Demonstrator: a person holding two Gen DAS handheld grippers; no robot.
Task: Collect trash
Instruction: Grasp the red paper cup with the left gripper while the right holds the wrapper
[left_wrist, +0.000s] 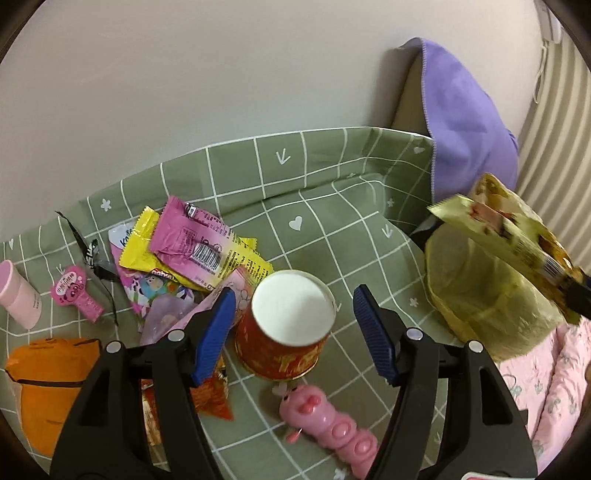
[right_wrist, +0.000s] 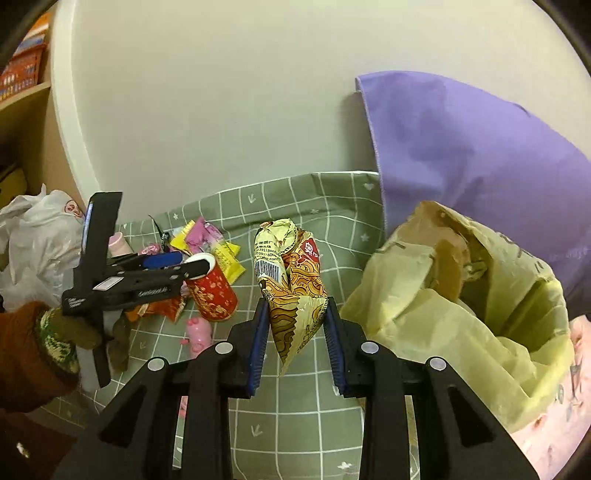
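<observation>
most of the trash is not yet collected. the right gripper pinches the lower end of a crumpled yellow snack wrapper, its blue pads pressed against both sides, and holds it in the air above the green checked cloth, just left of the open yellow bag. the wrapper is near the bag's mouth but not inside it. brownish paper seems to sit in the bag already, though the folds hide most of the inside, so i can't tell how much has gone in.

the left gripper is spread wide with the red paper cup between its fingers, neither pad touching it as far as the view shows; the cup stands tilted on the cloth, ungrasped. behind it lies a heap of wrappers in pink and yellow, with an orange-red packet under the left finger. a pink toy, a pink tube, a small pink tag and an orange pouch also lie about; these look like belongings rather than trash.

by my reckoning: one wrapper about to be dropped, the cup next, the heap left.
</observation>
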